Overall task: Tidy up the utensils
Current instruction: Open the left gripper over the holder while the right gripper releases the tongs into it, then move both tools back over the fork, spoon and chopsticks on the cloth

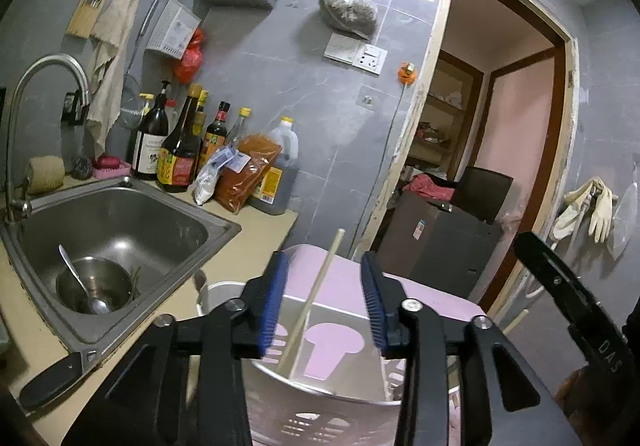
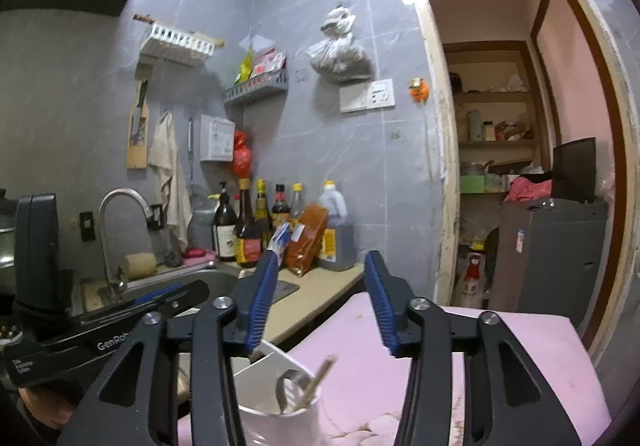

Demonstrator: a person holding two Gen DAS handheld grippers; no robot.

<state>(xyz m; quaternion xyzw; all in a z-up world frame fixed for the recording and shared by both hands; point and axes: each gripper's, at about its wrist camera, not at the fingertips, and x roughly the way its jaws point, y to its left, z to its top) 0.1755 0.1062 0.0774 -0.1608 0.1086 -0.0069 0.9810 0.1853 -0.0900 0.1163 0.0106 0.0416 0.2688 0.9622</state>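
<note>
I see a pink tabletop (image 2: 500,358) carrying a white utensil holder (image 2: 276,418) at its near left. Further left, a beige counter (image 1: 260,230) carries the sauce bottles (image 1: 180,150).

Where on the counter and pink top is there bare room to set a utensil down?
Free: the beige counter strip between the sink and the pink surface; the pink surface right of the white holder. Crowded: the back corner with bottles and bags, and the sink bowl holding a spoon.

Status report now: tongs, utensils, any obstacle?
Both tongs, left and right, open, empty. Chopstick stands in holder. Spoon remains in sink bowl. Nothing blocking.
</note>
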